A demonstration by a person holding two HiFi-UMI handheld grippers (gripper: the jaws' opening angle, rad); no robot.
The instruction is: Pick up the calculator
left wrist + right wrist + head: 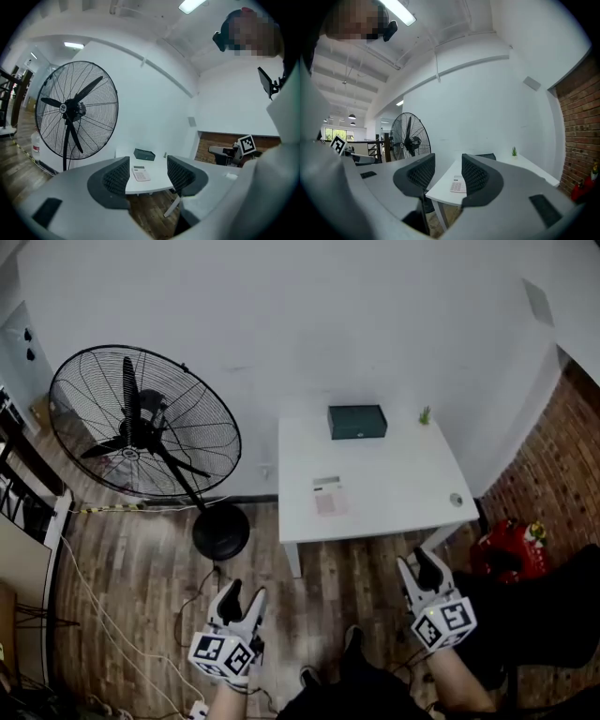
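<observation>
The calculator (328, 494) is a small white and pink slab lying flat on the white table (403, 493), near its front left part. It also shows between the jaws in the left gripper view, calculator (140, 174), and in the right gripper view, calculator (458, 185). My left gripper (243, 597) is held low over the wooden floor, well short of the table, open with nothing between its jaws. My right gripper (418, 566) hovers just off the table's front edge, also open and empty. Both point toward the table.
A dark green box (357, 421) and a tiny potted plant (425, 414) stand at the table's back edge. A large black pedestal fan (145, 423) stands left of the table, cables trailing on the floor. A red object (506, 549) lies at the right by the brick wall.
</observation>
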